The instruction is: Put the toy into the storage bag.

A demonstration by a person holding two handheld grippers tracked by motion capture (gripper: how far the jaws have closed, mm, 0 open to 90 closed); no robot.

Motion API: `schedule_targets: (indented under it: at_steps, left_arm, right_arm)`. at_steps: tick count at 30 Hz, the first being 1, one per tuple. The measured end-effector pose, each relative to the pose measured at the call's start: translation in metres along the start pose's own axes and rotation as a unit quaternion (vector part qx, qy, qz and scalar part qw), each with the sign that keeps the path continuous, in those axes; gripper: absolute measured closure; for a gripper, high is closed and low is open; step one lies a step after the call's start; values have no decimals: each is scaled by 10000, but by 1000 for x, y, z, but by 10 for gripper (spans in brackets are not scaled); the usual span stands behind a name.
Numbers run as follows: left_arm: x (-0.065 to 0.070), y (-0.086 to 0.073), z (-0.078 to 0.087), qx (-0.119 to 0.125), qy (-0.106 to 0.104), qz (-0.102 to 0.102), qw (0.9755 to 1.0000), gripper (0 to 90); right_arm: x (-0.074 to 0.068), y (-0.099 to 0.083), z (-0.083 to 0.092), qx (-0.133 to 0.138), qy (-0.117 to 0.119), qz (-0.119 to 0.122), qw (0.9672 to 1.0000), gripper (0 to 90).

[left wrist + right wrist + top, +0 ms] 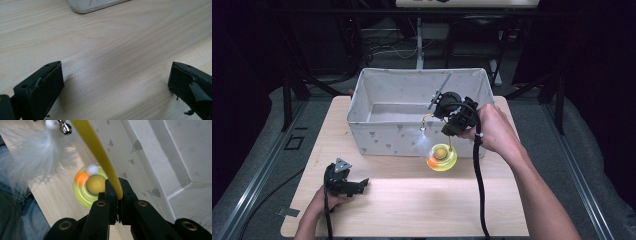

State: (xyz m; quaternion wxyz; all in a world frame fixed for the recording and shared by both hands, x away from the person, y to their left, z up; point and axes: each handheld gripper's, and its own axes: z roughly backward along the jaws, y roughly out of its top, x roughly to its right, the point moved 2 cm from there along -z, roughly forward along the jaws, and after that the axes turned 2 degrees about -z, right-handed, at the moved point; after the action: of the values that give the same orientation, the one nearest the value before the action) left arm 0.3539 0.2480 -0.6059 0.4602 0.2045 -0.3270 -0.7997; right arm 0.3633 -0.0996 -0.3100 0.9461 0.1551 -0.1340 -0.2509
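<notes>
A round yellow-green toy track [442, 157] stands on the wooden table [412, 210] against the front wall of a white fabric box [382, 135]. It holds an orange ball [81, 178] and a white ball [93, 169]. A thin yellow wand [100, 152] rises from its middle, with a small bell [65, 128] and a white feather [37, 152] at its top. My right gripper [117, 195] is shut on the wand just above the track [82, 192]; in the high view this gripper [451, 131] leans over the box's front rim. My left gripper [359, 185] rests open on the table's front left, nothing between its jaws [116, 72].
The open box [160, 157] fills the table's back half, its near corner [95, 5] ahead of the left gripper. A black cable [479, 190] trails from the right gripper across the table. Bare wood lies between the two hands. Dark frames and cables stand beyond the table.
</notes>
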Motion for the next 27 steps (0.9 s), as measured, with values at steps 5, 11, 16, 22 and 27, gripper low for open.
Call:
schedule_targets:
  at_steps: [5, 11, 16, 22, 27]
  left_arm:
    - [0, 0, 0, -8, -11, 6, 10000, 2]
    - [0, 0, 0, -7, -9, 5, 10000, 2]
    - [0, 0, 0, -7, -4, -4, 10000, 2]
    - [0, 0, 0, -19, -17, -5, 10000, 1]
    - [0, 0, 0, -22, -19, -3, 10000, 1]
  right_arm:
    - [0, 4, 4, 12, -45, 31, 10000, 882]
    - [2, 8, 10, 52, -46, 39, 10000, 882]
    - [5, 11, 15, 66, -47, 34, 10000, 883]
    - [7, 16, 24, 78, -99, 83, 9999, 883]
    - [8, 21, 32, 103, -132, 98, 9998, 883]
